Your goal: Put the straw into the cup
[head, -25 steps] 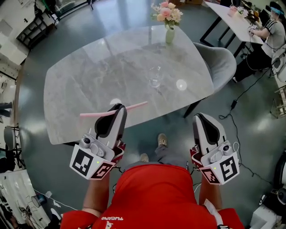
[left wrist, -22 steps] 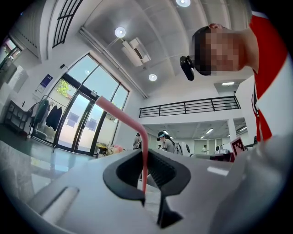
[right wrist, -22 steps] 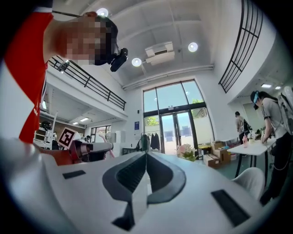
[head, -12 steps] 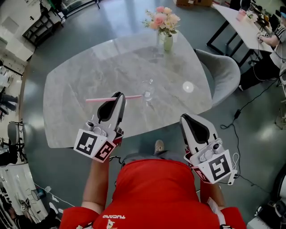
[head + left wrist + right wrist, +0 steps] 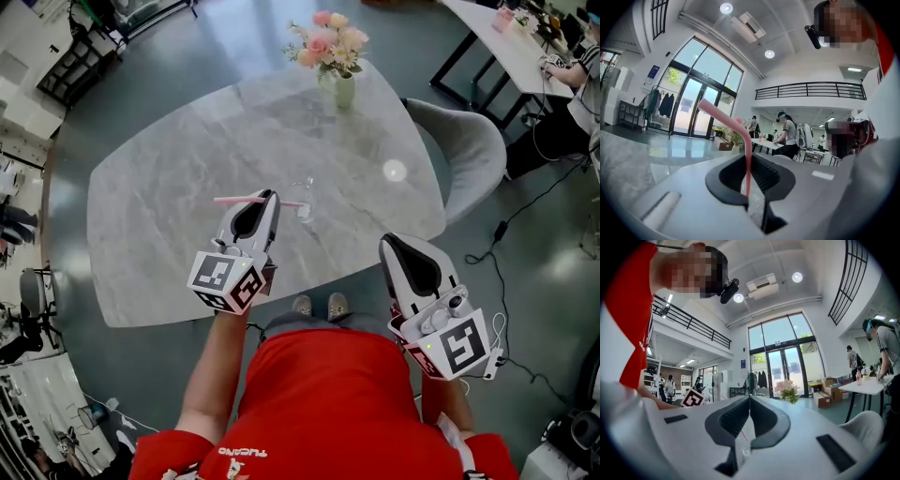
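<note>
A grey marbled table (image 5: 159, 197) stood on a glossy dark floor (image 5: 216, 47) in a high, glass-fronted hall. A vase of pink flowers (image 5: 333, 56) sat at its far edge, with a grey chair (image 5: 469, 150) alongside. The left gripper (image 5: 268, 195) had its fingers pinched on the pink straw (image 5: 239, 200), held level over the table, one end just beside the clear cup (image 5: 304, 204). The right gripper (image 5: 390, 246) hung near the table's edge, its fingers closed and empty.

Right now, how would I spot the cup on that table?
Look at the big grey marble table. Toward its near side, beside the pink straw in the left gripper, stands the cup. It is clear glass, unlike the pale green vase of flowers farther back.
</note>
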`<state>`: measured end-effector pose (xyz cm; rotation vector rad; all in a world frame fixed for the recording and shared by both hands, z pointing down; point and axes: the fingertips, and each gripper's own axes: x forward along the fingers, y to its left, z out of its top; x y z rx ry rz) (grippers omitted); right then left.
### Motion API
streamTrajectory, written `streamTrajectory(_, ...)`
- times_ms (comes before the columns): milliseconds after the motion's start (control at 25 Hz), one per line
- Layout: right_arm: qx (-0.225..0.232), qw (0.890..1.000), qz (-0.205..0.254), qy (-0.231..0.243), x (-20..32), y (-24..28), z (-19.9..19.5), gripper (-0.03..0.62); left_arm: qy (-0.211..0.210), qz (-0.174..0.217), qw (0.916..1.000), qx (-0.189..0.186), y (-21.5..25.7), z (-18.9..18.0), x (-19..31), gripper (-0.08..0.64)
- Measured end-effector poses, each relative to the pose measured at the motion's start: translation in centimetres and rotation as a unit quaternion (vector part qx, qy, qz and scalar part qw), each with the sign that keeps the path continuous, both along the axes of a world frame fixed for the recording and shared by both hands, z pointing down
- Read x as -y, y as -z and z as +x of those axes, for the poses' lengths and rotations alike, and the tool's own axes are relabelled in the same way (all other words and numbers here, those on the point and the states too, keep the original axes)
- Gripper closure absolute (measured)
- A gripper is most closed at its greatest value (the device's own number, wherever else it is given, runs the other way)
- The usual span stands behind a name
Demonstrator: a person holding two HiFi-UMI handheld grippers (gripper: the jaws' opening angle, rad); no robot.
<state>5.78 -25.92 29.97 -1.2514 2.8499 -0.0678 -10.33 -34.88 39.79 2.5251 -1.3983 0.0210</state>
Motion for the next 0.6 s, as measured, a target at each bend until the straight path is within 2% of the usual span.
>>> streamTrajectory(320,-0.012,0.999,-0.015,-0.030,0.7,-0.2,0.1,0.591,-0.007,-0.041,0.9991,-0.002,-4.0,1.3,1.8,0.526)
streamTrajectory(600,-0.024,0.998,-0.029,-0.043,0.4,-1.0,0.3,0.591,-0.004,-0.062,0.9980,-0.014,-6.2,1.9,2.4,0.526)
